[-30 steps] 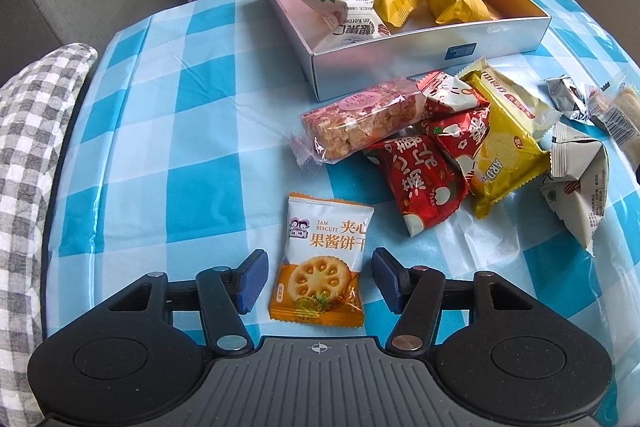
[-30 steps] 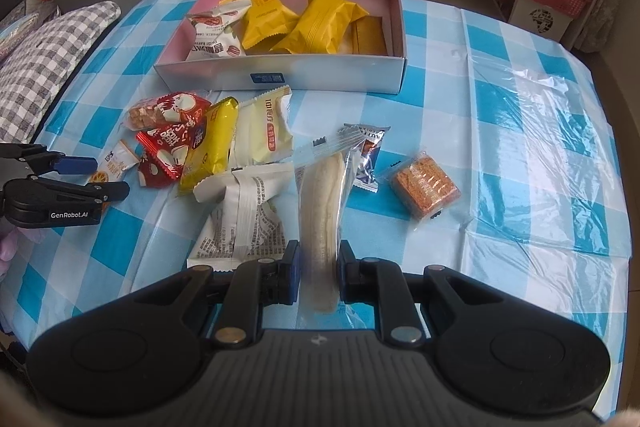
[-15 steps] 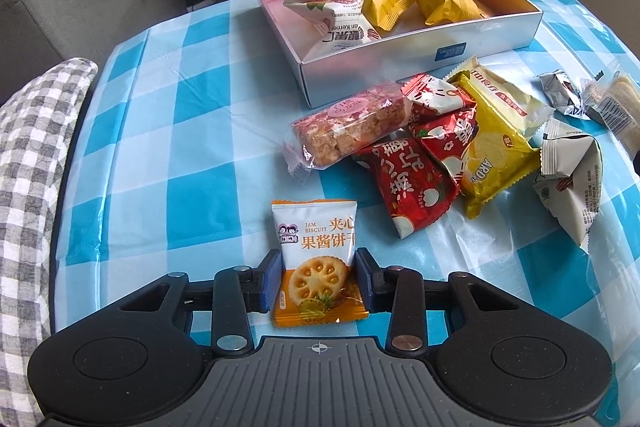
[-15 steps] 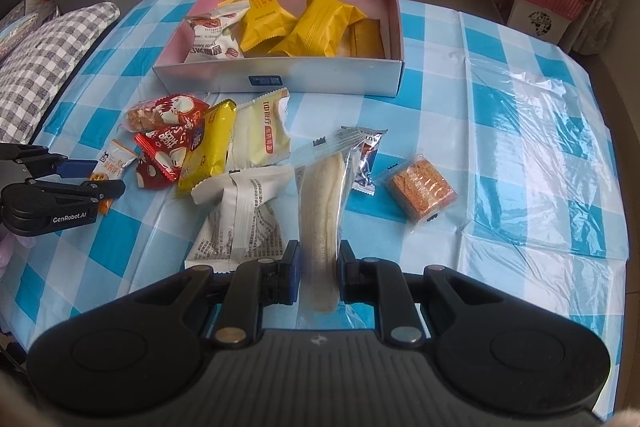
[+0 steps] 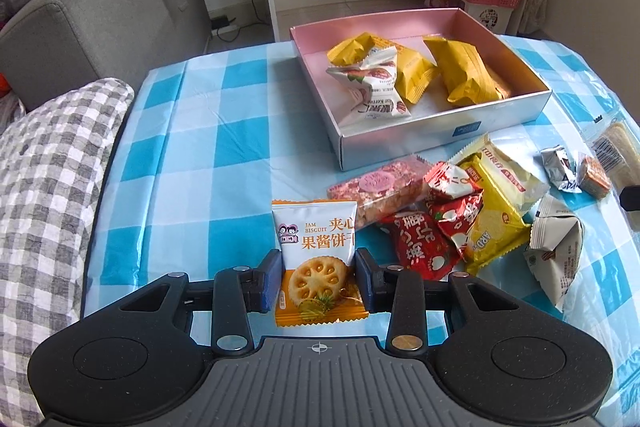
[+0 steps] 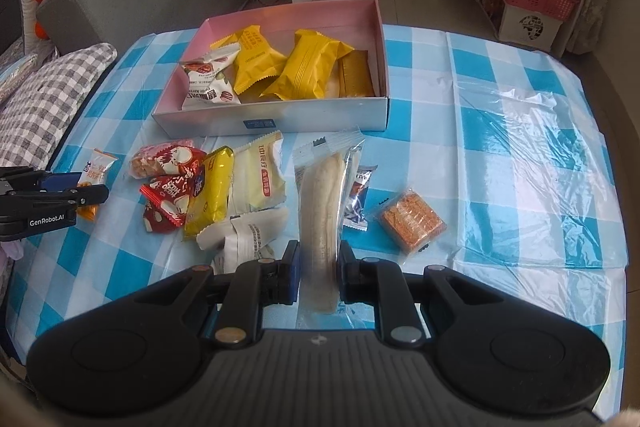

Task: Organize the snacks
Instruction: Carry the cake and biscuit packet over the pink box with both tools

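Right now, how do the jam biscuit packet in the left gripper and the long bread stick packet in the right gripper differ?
The jam biscuit packet is opaque, white and orange, with printed text; the bread stick packet is clear, showing the pale stick. The biscuit packet is short and broad; the bread stick packet is long and narrow. Shared: each is clamped between its gripper's fingers, left gripper and right gripper.

The right hand-held gripper (image 6: pixel 318 273) clamps a clear-wrapped pastry stick (image 6: pixel 322 223).

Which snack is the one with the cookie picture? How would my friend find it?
Find the pink box on the checked tablecloth. Left of the snack pile before it, the left gripper holds a biscuit packet. Only it is white above, orange below, showing a round biscuit.
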The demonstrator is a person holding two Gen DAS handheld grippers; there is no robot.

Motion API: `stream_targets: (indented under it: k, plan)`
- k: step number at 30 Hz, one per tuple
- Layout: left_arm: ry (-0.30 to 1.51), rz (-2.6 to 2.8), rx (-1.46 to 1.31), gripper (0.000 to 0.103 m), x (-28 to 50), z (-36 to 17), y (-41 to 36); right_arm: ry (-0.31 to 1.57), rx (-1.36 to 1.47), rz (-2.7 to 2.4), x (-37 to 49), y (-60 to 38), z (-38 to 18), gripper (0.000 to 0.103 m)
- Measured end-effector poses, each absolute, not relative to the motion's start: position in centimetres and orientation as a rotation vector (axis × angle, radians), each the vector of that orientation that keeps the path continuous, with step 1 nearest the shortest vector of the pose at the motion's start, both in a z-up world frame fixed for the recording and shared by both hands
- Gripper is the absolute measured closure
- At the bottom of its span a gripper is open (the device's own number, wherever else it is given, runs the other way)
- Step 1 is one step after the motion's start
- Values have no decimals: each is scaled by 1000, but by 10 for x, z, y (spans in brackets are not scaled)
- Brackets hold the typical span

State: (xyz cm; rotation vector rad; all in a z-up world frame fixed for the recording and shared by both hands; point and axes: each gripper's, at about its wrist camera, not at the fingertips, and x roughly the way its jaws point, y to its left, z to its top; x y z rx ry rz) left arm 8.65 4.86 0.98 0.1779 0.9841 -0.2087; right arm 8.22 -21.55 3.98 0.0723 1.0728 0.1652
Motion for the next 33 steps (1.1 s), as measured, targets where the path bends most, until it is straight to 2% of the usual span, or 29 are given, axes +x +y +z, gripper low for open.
stream_targets:
  k: [11, 23, 33]
  plan:
    - [885, -209, 60, 67, 109, 35, 43, 998, 209, 163, 117, -223, 40, 87]
    - [845, -268, -64, 67, 156, 25, -3, 905, 330, 126, 172, -229, 26, 87]
    - [807, -304, -66, 67, 212, 23, -50, 850, 460, 110, 201, -244, 13, 87]
